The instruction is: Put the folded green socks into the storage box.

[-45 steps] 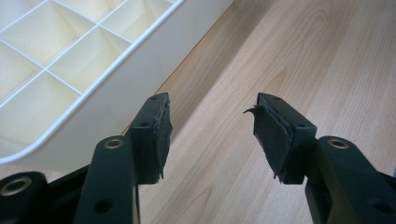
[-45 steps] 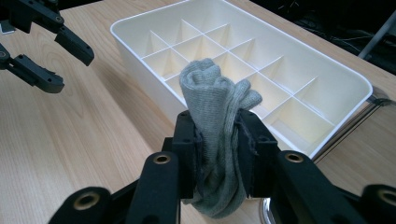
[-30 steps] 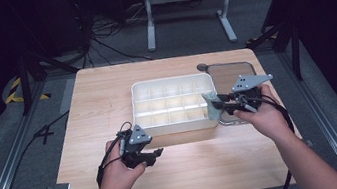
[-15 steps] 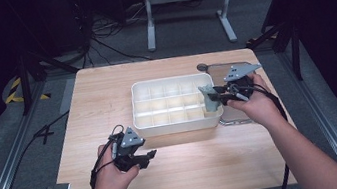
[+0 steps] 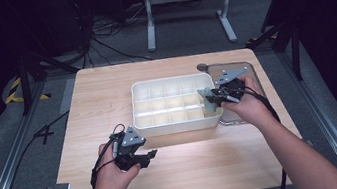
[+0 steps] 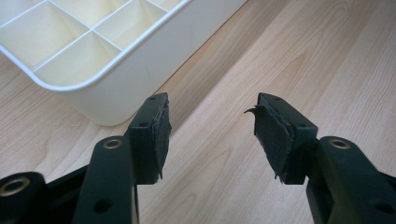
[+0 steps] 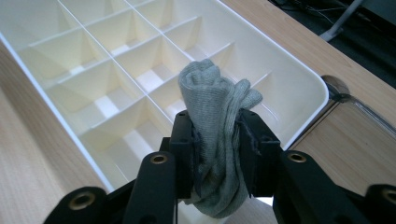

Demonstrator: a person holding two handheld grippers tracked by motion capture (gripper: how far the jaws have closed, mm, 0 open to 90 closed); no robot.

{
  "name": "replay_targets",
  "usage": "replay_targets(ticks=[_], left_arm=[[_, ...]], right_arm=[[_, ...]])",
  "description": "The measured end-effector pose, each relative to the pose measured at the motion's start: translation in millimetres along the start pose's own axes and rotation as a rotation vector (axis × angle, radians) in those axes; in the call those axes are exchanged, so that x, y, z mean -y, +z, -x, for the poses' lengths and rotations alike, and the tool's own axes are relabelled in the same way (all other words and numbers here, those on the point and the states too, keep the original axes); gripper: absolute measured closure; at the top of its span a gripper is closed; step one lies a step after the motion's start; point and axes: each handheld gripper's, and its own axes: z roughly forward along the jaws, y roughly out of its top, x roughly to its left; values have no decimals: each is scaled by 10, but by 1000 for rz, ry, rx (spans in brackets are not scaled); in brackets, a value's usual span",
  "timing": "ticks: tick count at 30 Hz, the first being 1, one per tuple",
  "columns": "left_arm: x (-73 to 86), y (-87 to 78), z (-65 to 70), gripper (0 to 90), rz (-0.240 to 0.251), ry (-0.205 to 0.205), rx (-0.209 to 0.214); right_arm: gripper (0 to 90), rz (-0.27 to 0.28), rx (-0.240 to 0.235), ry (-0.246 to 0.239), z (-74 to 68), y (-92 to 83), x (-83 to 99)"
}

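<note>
Sock [image 7: 215, 109] clamped in right claw [image 7: 217, 140] over white organiser [image 7: 299, 84]; left claw [image 6: 210, 135] apart

We work at a light wooden table [image 5: 106, 98]. A white divided organizer tray [image 5: 176, 123] lies at its middle, and a clear lidded container [image 5: 249, 70] sits just beside it, near the table's right edge.

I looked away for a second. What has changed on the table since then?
The right gripper, shut on a grey sock, moved from the clear container leftward over the white divided tray. The tray stayed put; the left gripper stayed open, empty, on the table's near side.
</note>
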Motion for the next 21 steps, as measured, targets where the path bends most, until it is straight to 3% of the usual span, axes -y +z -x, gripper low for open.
replay_targets(ticks=[4,9,21], left_arm=[[-9,8,7,466,-2,4,-3],[-9,6,5,465,-4,4,-4],[-5,16,4,462,-7,1,3]], right_arm=[[687,-20,5,-22,-20,69,44],[679,-32,4,-5,-46,144,109],[684,-131,-2,14,-117,247,177]])
